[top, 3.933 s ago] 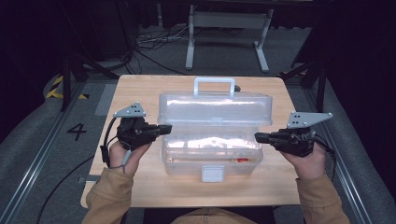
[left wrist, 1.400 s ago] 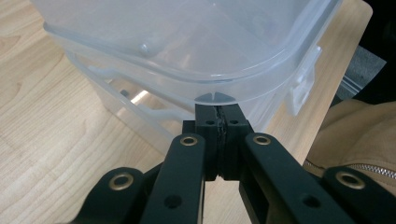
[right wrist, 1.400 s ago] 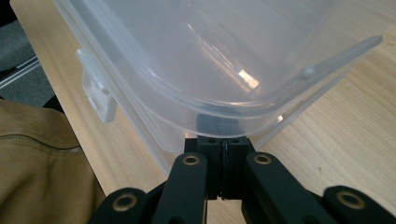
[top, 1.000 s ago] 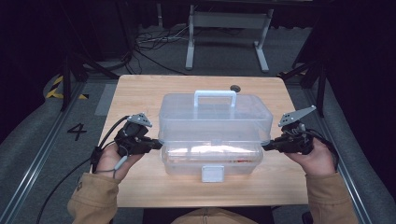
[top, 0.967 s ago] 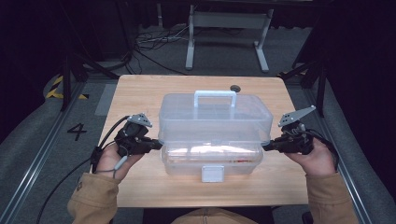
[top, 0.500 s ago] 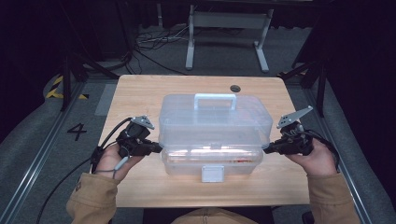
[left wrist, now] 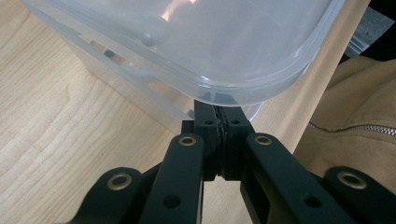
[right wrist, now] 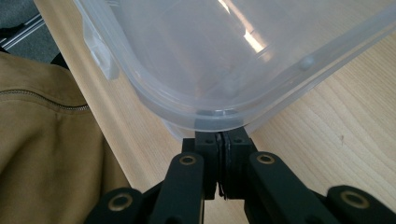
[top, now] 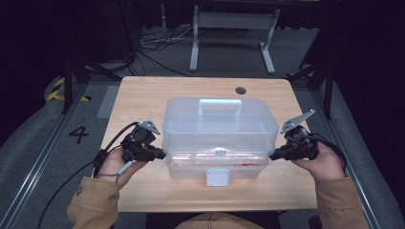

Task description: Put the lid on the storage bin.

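A clear plastic box stands mid-table, its lid (top: 219,126) with a moulded handle (top: 220,102) tilted low over the base (top: 191,168), which has a white latch (top: 217,177) in front. My left gripper (top: 161,154) is shut, its tips tucked under the lid's left rim. My right gripper (top: 272,156) is shut too, tips under the right rim. In the left gripper view the closed jaws (left wrist: 218,109) meet just below the lid (left wrist: 210,42) with nothing pinched between them. The right gripper view has the same: joined tips (right wrist: 223,137) under the lid's edge (right wrist: 224,56).
The wooden table (top: 143,95) has a round cable hole (top: 240,90) behind the box. Tan sleeves (left wrist: 355,107) (right wrist: 42,116) lie close to the front edge. Metal frame legs (top: 229,38) and floor cables sit beyond the table.
The lid has tipped a little further down and forward over the base. Both hands have stayed at its sides with jaws shut.
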`<state>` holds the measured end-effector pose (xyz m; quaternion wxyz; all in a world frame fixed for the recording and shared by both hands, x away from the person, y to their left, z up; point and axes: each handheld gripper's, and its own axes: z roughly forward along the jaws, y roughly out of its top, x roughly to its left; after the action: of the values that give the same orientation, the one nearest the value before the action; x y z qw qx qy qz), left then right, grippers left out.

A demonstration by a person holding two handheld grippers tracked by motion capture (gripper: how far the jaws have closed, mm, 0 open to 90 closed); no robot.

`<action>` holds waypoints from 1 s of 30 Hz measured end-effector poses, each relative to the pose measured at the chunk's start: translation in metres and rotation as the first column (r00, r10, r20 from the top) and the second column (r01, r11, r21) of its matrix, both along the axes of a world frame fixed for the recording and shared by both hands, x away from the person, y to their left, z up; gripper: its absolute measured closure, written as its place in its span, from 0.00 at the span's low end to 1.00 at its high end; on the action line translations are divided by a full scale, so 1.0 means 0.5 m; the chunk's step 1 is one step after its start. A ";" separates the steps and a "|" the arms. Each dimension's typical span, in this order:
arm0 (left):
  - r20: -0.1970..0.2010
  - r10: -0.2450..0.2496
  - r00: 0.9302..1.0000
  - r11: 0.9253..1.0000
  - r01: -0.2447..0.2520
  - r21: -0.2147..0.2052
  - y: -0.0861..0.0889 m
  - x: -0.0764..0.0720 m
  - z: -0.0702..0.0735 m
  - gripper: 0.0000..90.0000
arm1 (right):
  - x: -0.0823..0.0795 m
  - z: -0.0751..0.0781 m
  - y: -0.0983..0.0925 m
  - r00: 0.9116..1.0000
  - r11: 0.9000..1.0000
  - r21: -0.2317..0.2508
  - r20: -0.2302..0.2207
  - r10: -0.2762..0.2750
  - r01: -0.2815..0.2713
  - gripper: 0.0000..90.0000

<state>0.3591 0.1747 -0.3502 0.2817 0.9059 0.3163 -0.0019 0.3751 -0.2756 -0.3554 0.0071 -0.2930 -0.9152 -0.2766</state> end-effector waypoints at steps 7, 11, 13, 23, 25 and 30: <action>-0.019 -0.010 1.000 1.000 0.010 0.020 -0.004 0.001 -0.005 0.98 | 0.001 -0.006 0.003 1.000 1.000 -0.019 -0.017 0.009 -0.010 0.97; -0.028 -0.014 0.999 0.999 0.015 0.032 -0.006 0.001 -0.009 0.98 | 0.002 -0.010 0.004 0.999 1.000 -0.027 -0.030 0.012 -0.013 0.97; -0.033 -0.020 0.999 0.999 0.021 0.039 -0.007 0.002 -0.010 0.98 | 0.003 -0.012 0.006 0.999 0.999 -0.034 -0.036 0.016 -0.017 0.97; -0.055 -0.024 0.998 0.998 0.028 0.065 -0.012 0.004 -0.019 0.98 | 0.006 -0.022 0.009 0.998 0.998 -0.057 -0.060 0.026 -0.029 0.97; -0.058 -0.025 0.998 0.997 0.029 0.070 -0.013 0.003 -0.019 0.98 | 0.006 -0.023 0.011 0.998 0.998 -0.062 -0.065 0.026 -0.030 0.97; -0.065 -0.029 0.997 0.996 0.034 0.077 -0.015 0.003 -0.021 0.97 | 0.006 -0.024 0.010 0.997 0.997 -0.062 -0.072 0.031 -0.036 0.96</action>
<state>0.3606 0.1669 -0.3608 0.2359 0.9205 0.3107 -0.0228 0.3779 -0.2705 -0.3672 0.0349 -0.2873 -0.9275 -0.2366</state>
